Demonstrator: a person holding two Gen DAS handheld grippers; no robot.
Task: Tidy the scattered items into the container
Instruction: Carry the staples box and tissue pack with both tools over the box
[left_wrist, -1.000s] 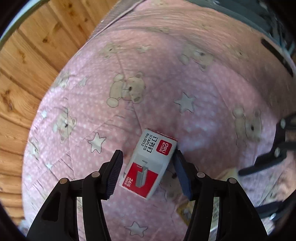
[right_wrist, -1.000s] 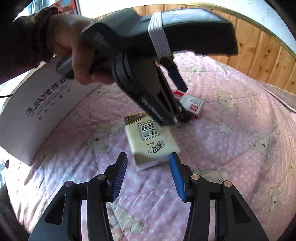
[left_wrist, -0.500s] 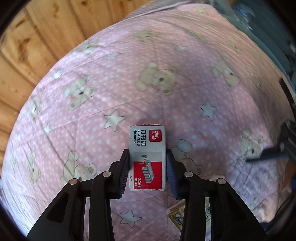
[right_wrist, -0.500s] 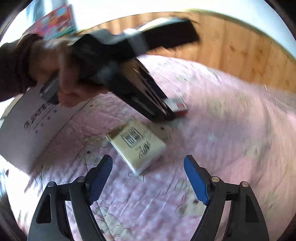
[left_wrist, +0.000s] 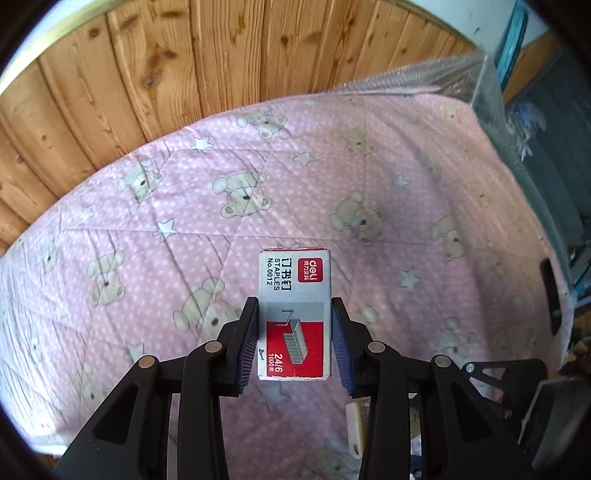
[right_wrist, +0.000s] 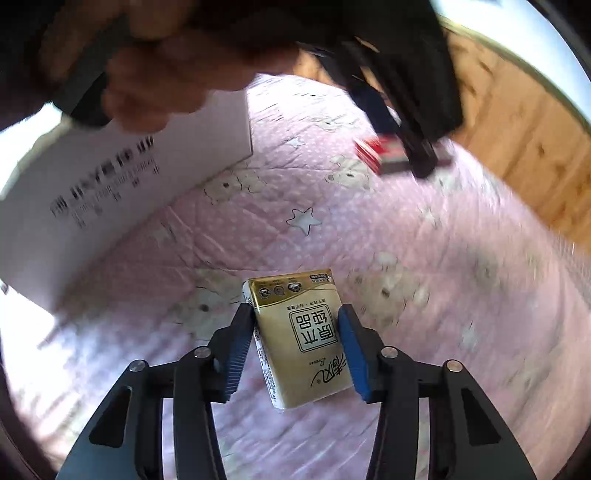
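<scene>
The left gripper (left_wrist: 294, 341) pinches the staple box (left_wrist: 294, 314) above the pink quilt (left_wrist: 184, 221). The right gripper's (right_wrist: 295, 350) jaws are closing on the tissue pack (right_wrist: 301, 338) between them — white carton (right_wrist: 122, 192) far left.

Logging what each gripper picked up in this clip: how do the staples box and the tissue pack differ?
The staples box is a rigid grey and red carton; the tissue pack is a soft gold wrapped packet. The staples box sits square between the left gripper pads; the tissue pack is skewed in the right gripper, whose jaws are closing. Both are small, printed with Chinese text, above the pink quilt.
</scene>
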